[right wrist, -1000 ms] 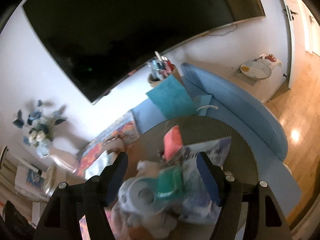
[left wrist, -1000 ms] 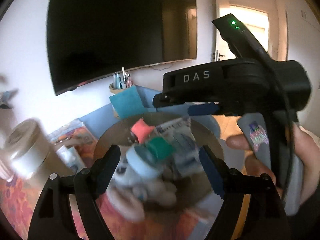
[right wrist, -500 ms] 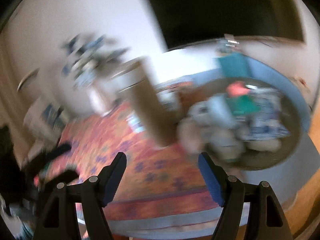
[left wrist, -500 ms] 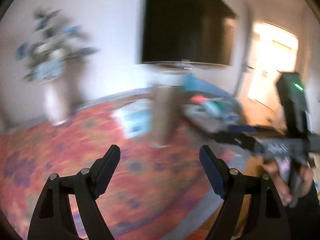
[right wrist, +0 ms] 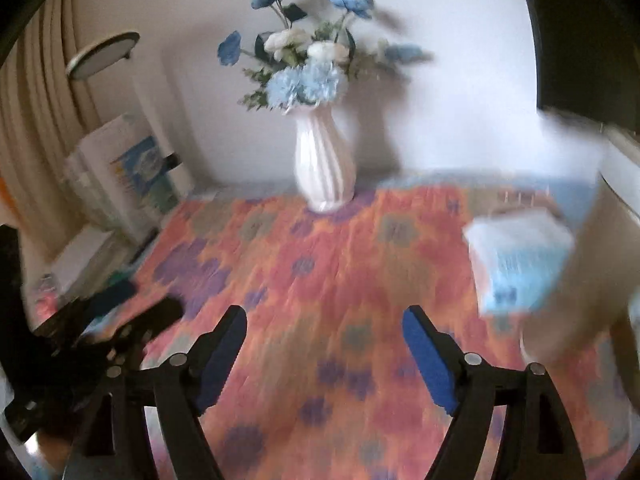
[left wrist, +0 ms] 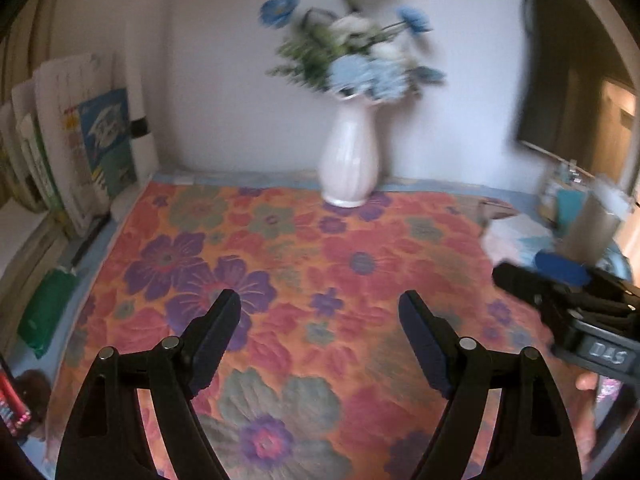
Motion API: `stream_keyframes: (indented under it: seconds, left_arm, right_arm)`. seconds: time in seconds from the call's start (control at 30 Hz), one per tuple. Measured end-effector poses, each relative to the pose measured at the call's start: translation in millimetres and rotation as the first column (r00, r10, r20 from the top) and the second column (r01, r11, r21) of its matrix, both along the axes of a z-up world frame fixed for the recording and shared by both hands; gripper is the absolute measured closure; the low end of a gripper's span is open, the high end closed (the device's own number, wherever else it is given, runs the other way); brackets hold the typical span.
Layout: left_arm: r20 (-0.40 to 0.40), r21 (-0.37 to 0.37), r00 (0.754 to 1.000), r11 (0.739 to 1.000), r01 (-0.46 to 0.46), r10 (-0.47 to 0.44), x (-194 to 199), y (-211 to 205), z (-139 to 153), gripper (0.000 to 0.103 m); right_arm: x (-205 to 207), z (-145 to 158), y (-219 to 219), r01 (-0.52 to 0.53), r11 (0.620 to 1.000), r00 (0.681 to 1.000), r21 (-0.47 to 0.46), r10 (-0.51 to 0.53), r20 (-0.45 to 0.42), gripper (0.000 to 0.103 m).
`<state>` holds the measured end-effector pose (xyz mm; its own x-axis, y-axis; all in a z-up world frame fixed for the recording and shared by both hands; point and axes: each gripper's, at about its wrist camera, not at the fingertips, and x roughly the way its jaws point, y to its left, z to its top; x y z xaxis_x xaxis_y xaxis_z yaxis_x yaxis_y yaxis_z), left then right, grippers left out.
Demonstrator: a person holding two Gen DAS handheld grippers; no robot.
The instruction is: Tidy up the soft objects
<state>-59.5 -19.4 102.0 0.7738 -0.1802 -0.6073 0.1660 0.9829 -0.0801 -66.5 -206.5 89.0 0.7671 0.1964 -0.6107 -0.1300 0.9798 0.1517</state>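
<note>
Both grippers hover over a floral orange-and-purple cloth spread on the surface. My left gripper is open with only cloth behind its blue pads. My right gripper has its jaws opening, with nothing between them. The right gripper also shows at the right edge of the left wrist view, held in a hand. The left gripper is a dark blur at the left of the right wrist view. A blue-and-white soft pack lies on the cloth at the right. No plush toys are in view.
A white vase of blue and white flowers stands at the cloth's far edge against the wall. Upright books and cartons line the left side, with a green pack below them. A beige cylinder and a dark screen are at right.
Both views swung left, away from the round tray of plush toys and coloured packs, onto the floral cloth and vase. The right jaws stand slightly wider.
</note>
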Motion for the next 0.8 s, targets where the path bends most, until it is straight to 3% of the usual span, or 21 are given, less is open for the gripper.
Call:
stream_keyframes:
  seconds: [0.03, 0.1, 0.23, 0.3, 0.37, 0.4, 0.8]
  left_arm:
    - [-0.003, -0.001, 1.0, 1.0, -0.018, 0.018, 7.1, 4.4, -6.8, 0.023]
    - [0.004, 0.005, 0.999, 0.999, -0.039, 0.039, 18.6, 7.0, -18.2, 0.023]
    - [0.048, 0.03, 0.996, 0.997, -0.074, 0.073, 32.4, 4.9, -42.8, 0.023]
    - [0.003, 0.052, 0.997, 0.996, -0.074, 0.074, 38.8, 1.7, -54.7, 0.023]
    - [-0.01, 0.044, 0.998, 0.997, -0.061, 0.062, 40.1, 1.5, -55.9, 0.02]
    - [-0.009, 0.043, 0.998, 0.997, -0.066, 0.066, 39.8, 1.8, -56.0, 0.019]
    - [-0.077, 0.034, 0.992, 0.995, -0.097, 0.1, 49.7, 8.4, -66.3, 0.019]
  right_arm:
    - [8.3, -7.5, 7.7, 0.051, 0.997, 0.997, -0.057, -0.048, 0.058, 0.024]
    - [16.2, -16.2, 12.2, 0.097, 0.99, 0.992, -0.106, -0.087, 0.092, 0.024]
    - [24.4, -37.9, 19.3, 0.105, 0.983, 0.99, -0.148, -0.089, 0.112, 0.024]
    - [25.3, -45.1, 22.5, 0.094, 0.98, 0.992, -0.177, -0.078, 0.095, 0.024]
    - [28.2, -47.3, 23.5, 0.09, 0.981, 0.993, -0.172, -0.075, 0.092, 0.019]
    - [29.8, -49.0, 23.9, 0.094, 0.98, 0.993, -0.175, -0.079, 0.086, 0.012]
    - [30.2, -56.8, 36.5, 0.1, 0.961, 0.993, -0.259, -0.082, 0.079, 0.011]
